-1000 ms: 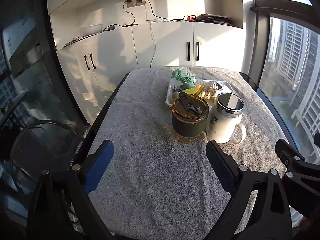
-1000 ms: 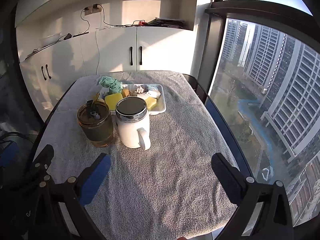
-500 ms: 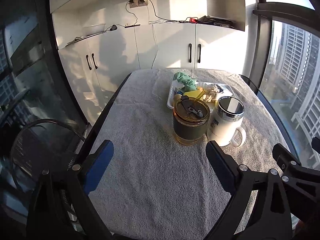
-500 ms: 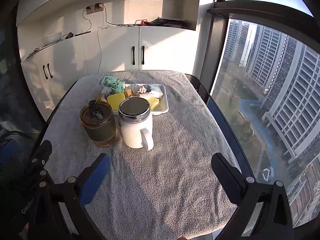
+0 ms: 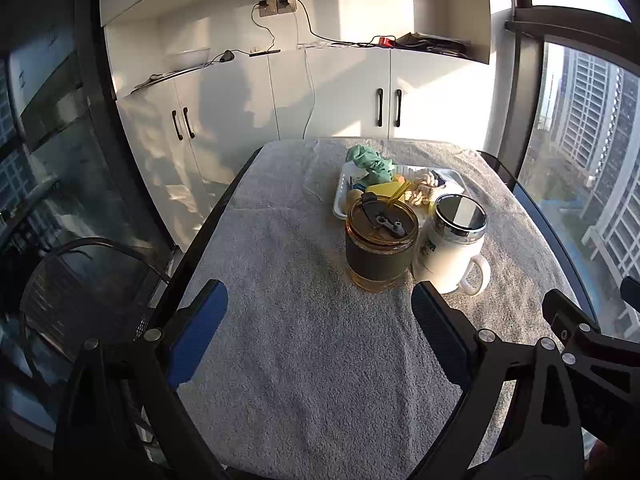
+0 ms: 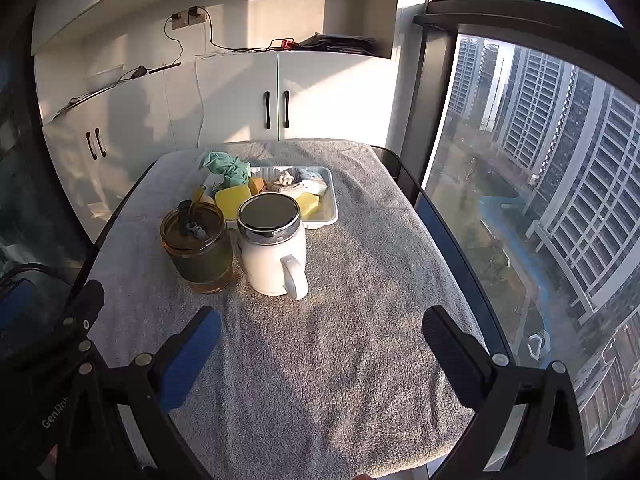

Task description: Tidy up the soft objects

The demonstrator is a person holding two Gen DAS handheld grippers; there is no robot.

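Left wrist view: tumbler (image 5: 381, 249) now nearer

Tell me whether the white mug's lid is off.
No, the white mug wears a dark, chrome-rimmed lid closed over its mouth.

High-rise home: cabinets (image 5: 384, 96), towel-covered table (image 5: 320, 340).

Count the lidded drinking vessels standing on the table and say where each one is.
2. The amber glass tumbler stands in front of the white tray, on the left. The white mug stands just right of it, handle toward the camera. Others could be hidden behind them.
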